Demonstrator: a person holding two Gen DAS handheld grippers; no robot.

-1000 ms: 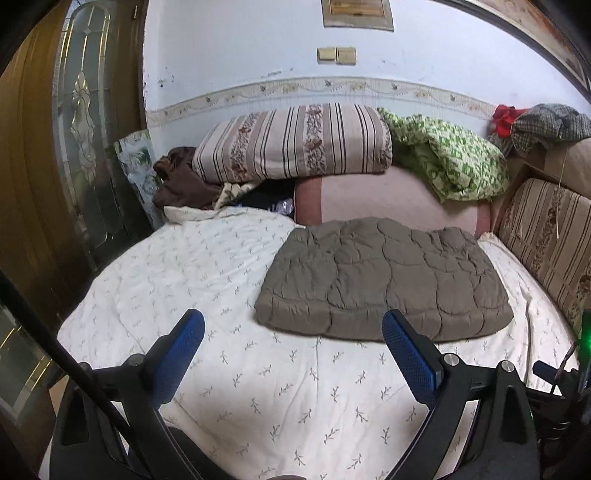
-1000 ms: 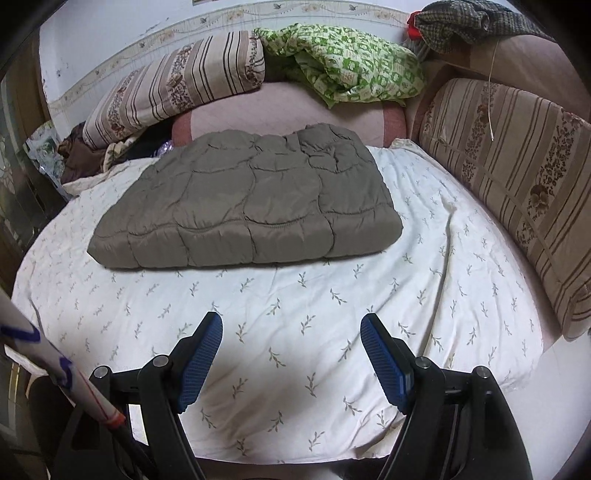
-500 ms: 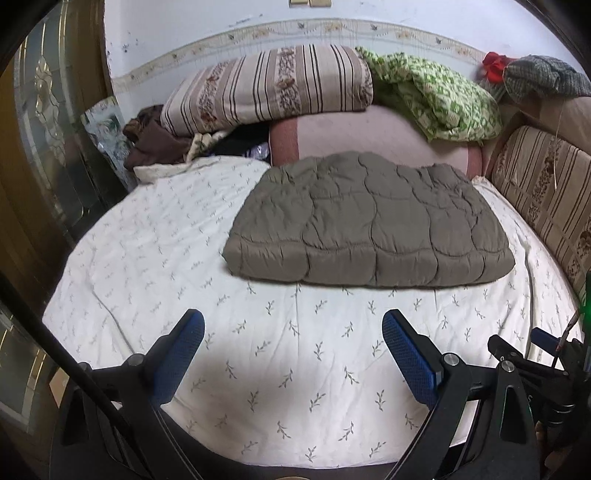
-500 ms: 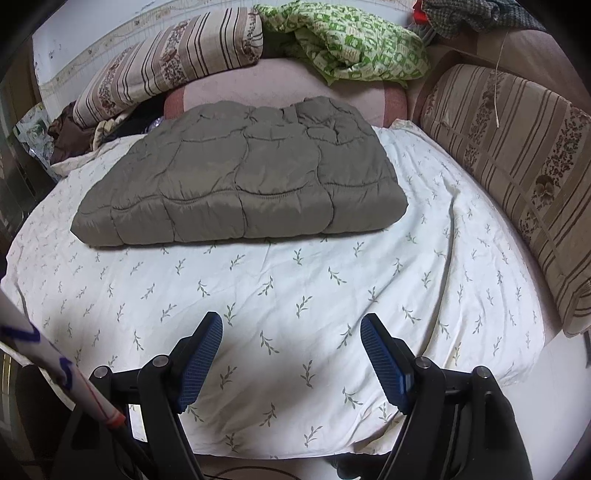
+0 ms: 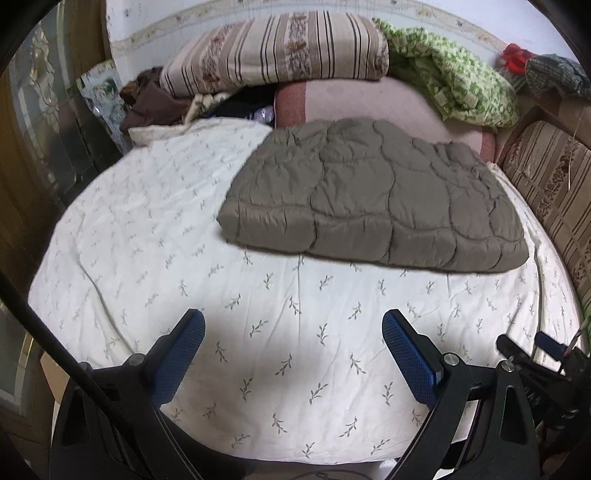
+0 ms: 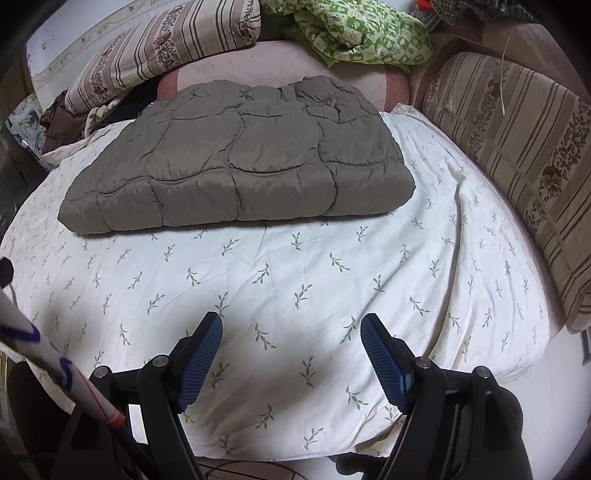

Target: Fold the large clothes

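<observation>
The folded jacket (image 6: 236, 158) lies flat, long axis crosswise on the bed sheet (image 6: 295, 280). Both the left gripper (image 5: 291, 332) and right gripper (image 6: 291, 332) hover spread wide (holding nothing).

The jacket (image 6: 236, 158) lies folded on the sheet (image 6: 295, 288), upper middle of the frame. Behind it sits a cushion (image 6: 280, 62) — pillow (image 6: 162, 48) upper left, blanket (image 6: 362, 33) upper right. A bolster (image 6: 517, 147) runs down the right edge.
</observation>
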